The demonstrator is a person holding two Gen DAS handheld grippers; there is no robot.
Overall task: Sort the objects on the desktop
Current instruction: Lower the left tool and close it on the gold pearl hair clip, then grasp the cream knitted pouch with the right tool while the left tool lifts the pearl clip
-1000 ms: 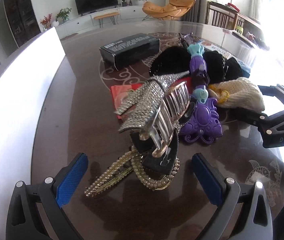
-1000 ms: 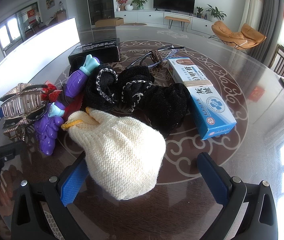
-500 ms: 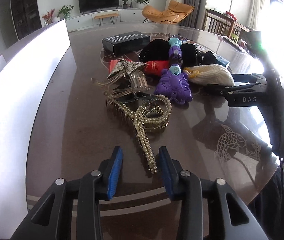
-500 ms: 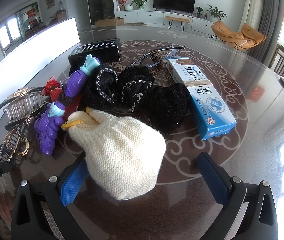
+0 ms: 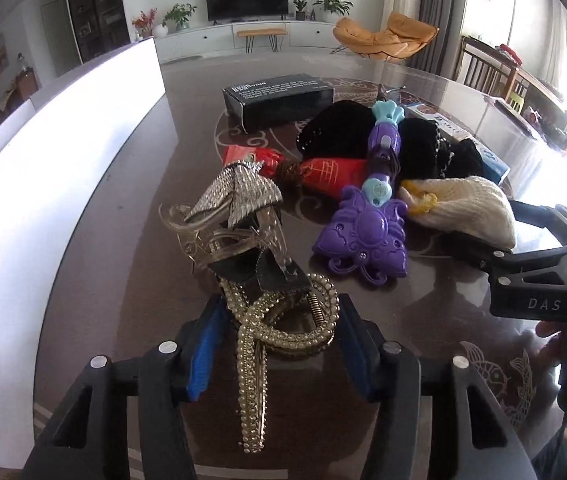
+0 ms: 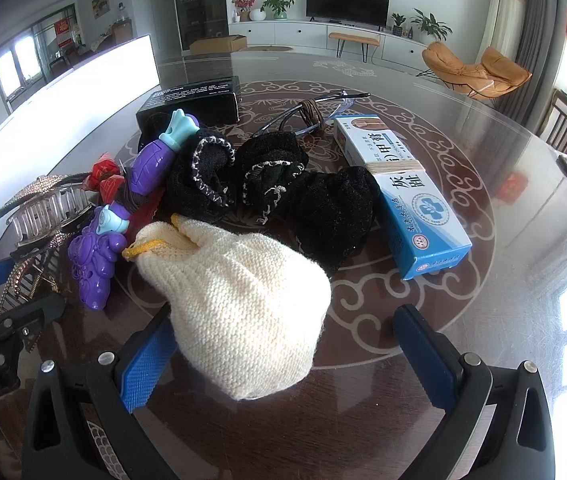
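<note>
left gripper (image 5: 279, 336) has its blue pads clamped on the pearl hair clip (image 5: 283, 320), with the rhinestone claw clip (image 5: 239, 216) tangled on just beyond it, over the dark table (image 5: 131, 208). right gripper (image 6: 283, 348) hangs with jaws wide apart, the cream knit pouch (image 6: 239, 304) between them, unpinched. purple toy wand (image 6: 99, 256) lies beside the pouch, black knit bundle (image 6: 267, 192) and blue box (image 6: 415, 200) behind.

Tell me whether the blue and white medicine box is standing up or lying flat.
Lying flat. The medicine box rests on its long side on the table, printed face up, a rubber band around its middle.
</note>
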